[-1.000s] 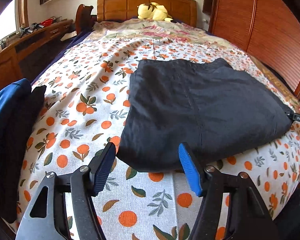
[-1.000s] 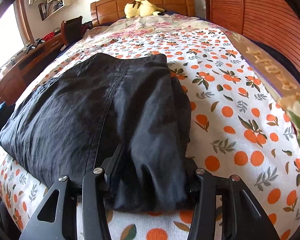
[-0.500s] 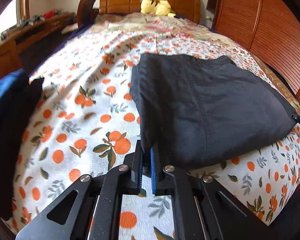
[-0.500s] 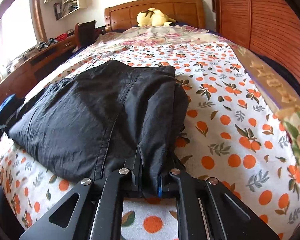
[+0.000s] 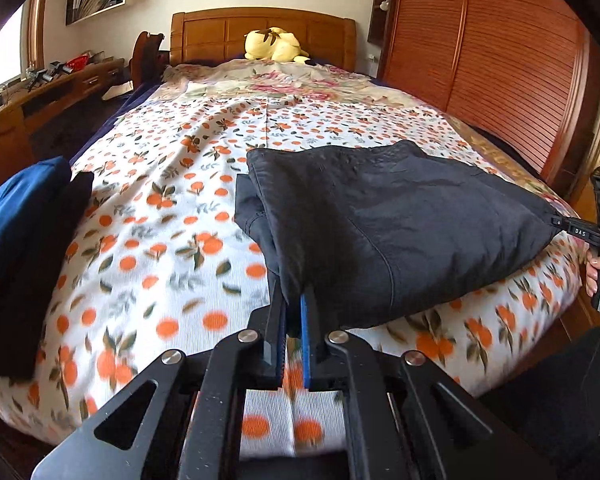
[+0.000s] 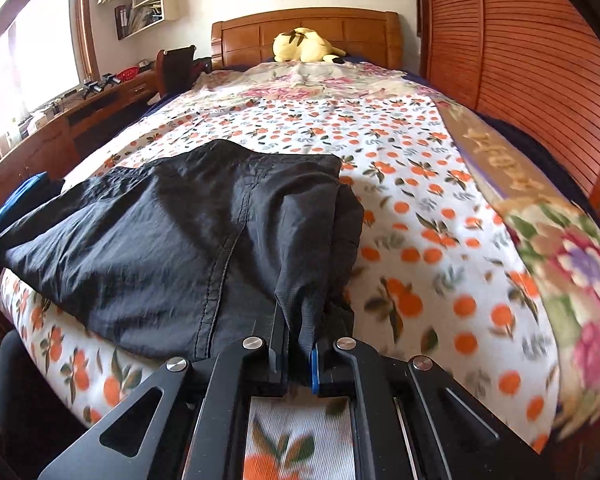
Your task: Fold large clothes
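The black garment (image 5: 380, 232) lies folded on the orange-print bedsheet (image 5: 160, 240), occupying the near half of the bed. In the left wrist view, the left gripper (image 5: 294, 312) sits at 6 o'clock with its jaws closed tightly on the near-left corner of the black garment; the corner is raised off the sheet. The opposite corner, at 3 o'clock in that view, is drawn to a point where the right gripper (image 5: 580, 232) clamps it. In the right wrist view, the right gripper (image 6: 300, 340) is at 6 o'clock, jaws pressed together on a bunched fold of the black garment (image 6: 200, 240), which spreads toward 9 o'clock. A blue folded item (image 5: 16, 216) rests on a dark item at 9 o'clock in the left wrist view. A yellow plush toy (image 6: 304, 46) lies against the wooden headboard (image 6: 340, 32) at 12 o'clock.
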The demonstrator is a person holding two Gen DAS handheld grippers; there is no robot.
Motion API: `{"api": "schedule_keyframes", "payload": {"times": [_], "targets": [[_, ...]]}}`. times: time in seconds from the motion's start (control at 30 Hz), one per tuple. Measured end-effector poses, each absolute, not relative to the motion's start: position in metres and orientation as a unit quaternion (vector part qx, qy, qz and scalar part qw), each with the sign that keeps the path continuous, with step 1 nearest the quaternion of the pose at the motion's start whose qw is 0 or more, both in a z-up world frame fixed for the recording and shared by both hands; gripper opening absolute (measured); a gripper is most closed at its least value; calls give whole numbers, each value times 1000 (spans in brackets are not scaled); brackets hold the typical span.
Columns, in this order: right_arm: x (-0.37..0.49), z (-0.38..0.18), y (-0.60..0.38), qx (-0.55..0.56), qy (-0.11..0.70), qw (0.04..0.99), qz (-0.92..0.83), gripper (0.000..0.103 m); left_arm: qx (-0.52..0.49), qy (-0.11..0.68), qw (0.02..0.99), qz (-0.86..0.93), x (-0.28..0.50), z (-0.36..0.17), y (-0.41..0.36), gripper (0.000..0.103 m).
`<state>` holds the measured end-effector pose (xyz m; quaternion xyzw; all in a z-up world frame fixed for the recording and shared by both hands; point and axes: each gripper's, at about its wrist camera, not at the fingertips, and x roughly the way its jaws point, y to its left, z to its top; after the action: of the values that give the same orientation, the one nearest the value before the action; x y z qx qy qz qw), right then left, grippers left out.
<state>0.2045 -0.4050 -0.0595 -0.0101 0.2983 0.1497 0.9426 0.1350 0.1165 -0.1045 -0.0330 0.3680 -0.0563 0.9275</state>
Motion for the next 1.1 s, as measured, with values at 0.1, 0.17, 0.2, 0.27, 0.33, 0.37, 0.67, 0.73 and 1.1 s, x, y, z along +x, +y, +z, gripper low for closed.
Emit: {"api": "schedule_keyframes", "payload": {"times": [0.1,0.17,0.2,0.27,0.33,0.37,0.67,0.73,1.1], "targets": [[196,-61,-406,-5,301,944,137,8,-35,371,926,-60,123,-110,118,6],[196,-59,-400,-16,303,945,124,15,-36,371,926,-61,122,-114,119,6],[196,-57,-397,-25,305,945,114,16,-35,370,926,-61,121,-115,118,6],[198,-48,-390,-42,303,947,100,27,-37,367,928,-59,122,-117,118,6],[199,-36,-387,-58,296,950,79,39,-38,362,929,-60,122,-117,119,6],[199,-29,-387,-60,289,953,71,46,-38,361,930,-60,121,-118,119,6],[233,23,-323,-73,251,958,117,48,-29,357,932,-54,120,-121,116,6],[247,27,-297,-82,251,954,140,48,-29,357,932,-56,119,-121,116,6],[355,14,-177,-133,317,915,209,48,-32,356,933,-52,118,-123,117,6]]}}
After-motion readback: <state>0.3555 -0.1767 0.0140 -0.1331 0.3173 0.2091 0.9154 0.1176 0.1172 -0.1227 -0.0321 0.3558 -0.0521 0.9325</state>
